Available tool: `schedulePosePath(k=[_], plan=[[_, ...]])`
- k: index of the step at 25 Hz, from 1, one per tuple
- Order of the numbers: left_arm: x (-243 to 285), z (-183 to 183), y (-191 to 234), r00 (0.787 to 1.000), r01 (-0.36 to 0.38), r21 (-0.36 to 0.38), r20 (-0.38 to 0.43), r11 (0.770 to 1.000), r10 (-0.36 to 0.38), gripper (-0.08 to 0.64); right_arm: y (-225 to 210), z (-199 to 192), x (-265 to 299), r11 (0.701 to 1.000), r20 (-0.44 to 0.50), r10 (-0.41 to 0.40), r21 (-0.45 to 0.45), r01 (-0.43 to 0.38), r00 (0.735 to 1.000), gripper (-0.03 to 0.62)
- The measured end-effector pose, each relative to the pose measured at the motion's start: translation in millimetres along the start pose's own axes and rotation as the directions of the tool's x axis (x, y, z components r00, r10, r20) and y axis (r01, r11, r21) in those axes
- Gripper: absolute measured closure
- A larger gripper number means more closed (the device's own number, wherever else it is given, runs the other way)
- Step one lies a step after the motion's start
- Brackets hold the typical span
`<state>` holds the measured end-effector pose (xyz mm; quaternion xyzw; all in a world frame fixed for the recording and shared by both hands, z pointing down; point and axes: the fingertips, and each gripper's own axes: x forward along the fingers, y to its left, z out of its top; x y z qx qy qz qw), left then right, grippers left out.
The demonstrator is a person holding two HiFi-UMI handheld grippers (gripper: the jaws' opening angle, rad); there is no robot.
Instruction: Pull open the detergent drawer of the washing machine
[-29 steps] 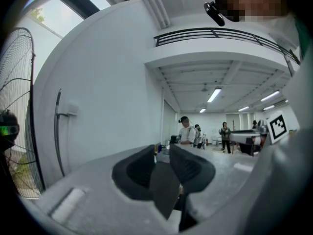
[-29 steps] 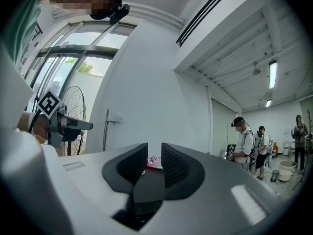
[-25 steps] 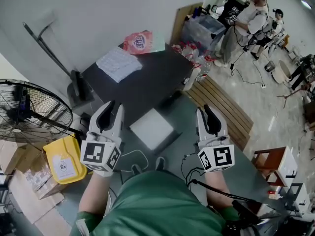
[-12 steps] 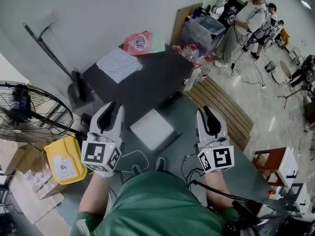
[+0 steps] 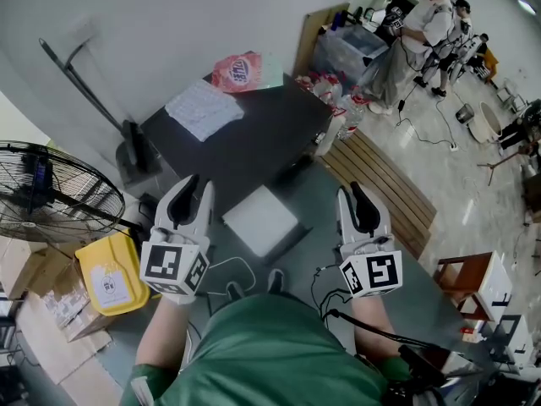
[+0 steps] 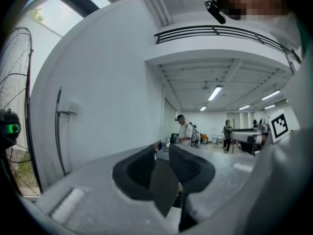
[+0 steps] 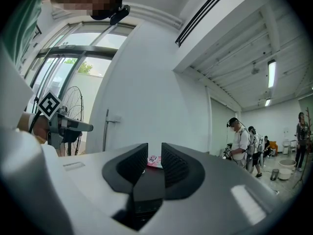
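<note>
The pull has not started, as far as the pictures show. The left hand-held gripper (image 5: 196,189) and the right hand-held gripper (image 5: 354,196) are both held level in front of the person, side by side and well apart from each other. Each has its jaws a narrow gap apart with nothing between them. Neither one touches anything. Ahead of them stands a dark-topped unit against the wall, which I take to be the washing machine (image 5: 254,146). A sheet (image 5: 203,108) and a pink bag (image 5: 238,72) lie on its top. Only that top shows from above. Its front face, where the drawer should sit, is turned away from the head view and does not appear in either gripper view. So I cannot find the drawer or tell whether it is shut or out. A white box (image 5: 260,221) sits just in front of the unit, between the two grippers and lower down. Whether it stands on the floor or belongs to the machine cannot be told. By my reading everything is left to do: lower a gripper to the front face, close on the drawer's lip, and draw it out.
</note>
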<state>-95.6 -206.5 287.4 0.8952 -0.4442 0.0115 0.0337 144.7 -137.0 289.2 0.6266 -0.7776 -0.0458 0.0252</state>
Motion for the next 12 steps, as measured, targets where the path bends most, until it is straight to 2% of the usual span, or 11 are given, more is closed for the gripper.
schedulePosePath(k=[12], plan=[[5.7,-3.7,-8.9,1.0,-0.003,0.002,-0.011,1.0,0.003,0.474,-9.0,-3.9,-1.9,1.0,-0.001,0.006,0.004,-0.006,1.0,0.508]])
